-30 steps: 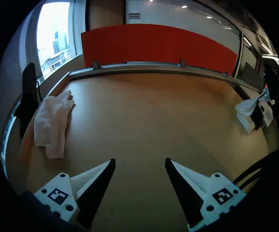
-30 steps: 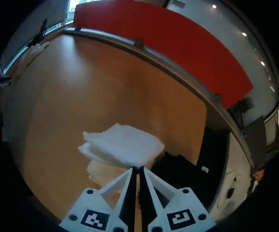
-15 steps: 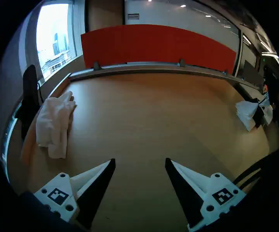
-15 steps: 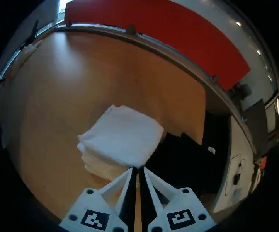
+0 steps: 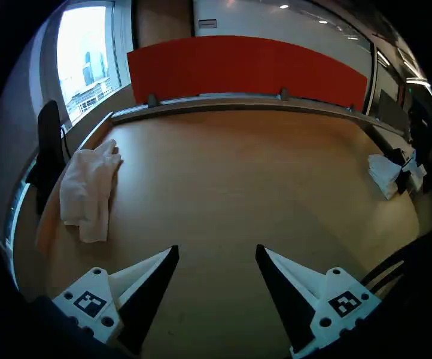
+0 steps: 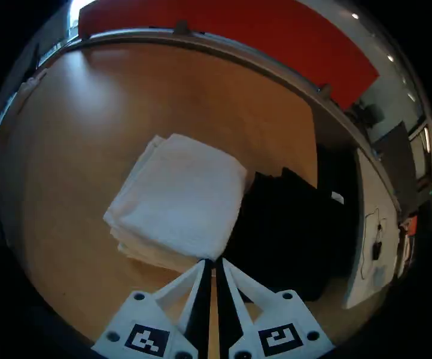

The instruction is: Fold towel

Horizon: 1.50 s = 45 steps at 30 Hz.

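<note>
**A:** Which step are you on?

**B:** Judging by the layout, you're between towels. The folded white towel stack [image 6: 180,200] lies on the pale wooden table [image 5: 234,173], centre of the right gripper view. Your right tool [image 6: 212,262] has its fingers together at the near edge; whether cloth is pinched, I cannot tell.

**A:** And next?

**B:** Likely let go, then fetch the crumpled white towel [image 5: 87,182], left of frame in the left gripper view. Your left tool [image 5: 216,248] hangs there, fingers apart, holding nothing. That view places the 2 towels well apart.
</note>
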### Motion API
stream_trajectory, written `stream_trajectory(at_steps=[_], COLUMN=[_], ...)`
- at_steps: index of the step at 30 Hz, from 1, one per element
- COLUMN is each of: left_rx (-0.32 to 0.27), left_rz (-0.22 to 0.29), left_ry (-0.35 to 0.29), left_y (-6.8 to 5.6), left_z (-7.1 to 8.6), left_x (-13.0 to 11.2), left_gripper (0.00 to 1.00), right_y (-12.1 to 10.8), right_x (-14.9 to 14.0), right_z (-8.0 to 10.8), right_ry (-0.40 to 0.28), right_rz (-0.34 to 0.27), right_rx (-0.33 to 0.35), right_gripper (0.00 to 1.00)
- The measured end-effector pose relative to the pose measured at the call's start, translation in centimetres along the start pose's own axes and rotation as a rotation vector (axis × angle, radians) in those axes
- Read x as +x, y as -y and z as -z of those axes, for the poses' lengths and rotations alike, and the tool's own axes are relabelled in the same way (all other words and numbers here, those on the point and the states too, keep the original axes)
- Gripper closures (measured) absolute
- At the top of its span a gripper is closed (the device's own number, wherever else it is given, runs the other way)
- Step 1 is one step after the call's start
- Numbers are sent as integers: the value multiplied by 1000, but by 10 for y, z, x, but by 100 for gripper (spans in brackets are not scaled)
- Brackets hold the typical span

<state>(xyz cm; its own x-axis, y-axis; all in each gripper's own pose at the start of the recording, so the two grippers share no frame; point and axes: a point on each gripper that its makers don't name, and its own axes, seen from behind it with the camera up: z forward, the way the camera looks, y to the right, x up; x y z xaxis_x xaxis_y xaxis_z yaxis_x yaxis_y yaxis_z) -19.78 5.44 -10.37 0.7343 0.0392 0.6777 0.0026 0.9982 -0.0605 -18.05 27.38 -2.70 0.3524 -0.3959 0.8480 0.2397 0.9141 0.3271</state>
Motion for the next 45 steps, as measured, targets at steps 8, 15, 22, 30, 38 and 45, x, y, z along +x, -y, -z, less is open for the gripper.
stream_trajectory(at_steps=[8, 15, 22, 30, 38, 45], left_rx=[4, 9, 11, 8, 6, 7], left_rz=[-1, -3, -4, -5, -11, -11], left_ry=[5, 9, 13, 16, 17, 17], left_y=[-1, -1, -2, -4, -4, -2], left_z=[1, 1, 0, -1, -2, -1], left_x=[-3, -3, -4, -4, -4, -5], left_gripper=[5, 5, 5, 5, 5, 5], right_y=[6, 6, 8, 4, 3, 2], right_x=[-19, -29, -31, -32, -32, -33], right_z=[-16, -23, -27, -28, -31, -32], right_ry=[43, 69, 80, 82, 85, 90], right_rz=[-34, -46, -51, -67, -77, -79], right_rx=[11, 2, 1, -14, -22, -30], right_gripper=[95, 95, 95, 95, 94, 94])
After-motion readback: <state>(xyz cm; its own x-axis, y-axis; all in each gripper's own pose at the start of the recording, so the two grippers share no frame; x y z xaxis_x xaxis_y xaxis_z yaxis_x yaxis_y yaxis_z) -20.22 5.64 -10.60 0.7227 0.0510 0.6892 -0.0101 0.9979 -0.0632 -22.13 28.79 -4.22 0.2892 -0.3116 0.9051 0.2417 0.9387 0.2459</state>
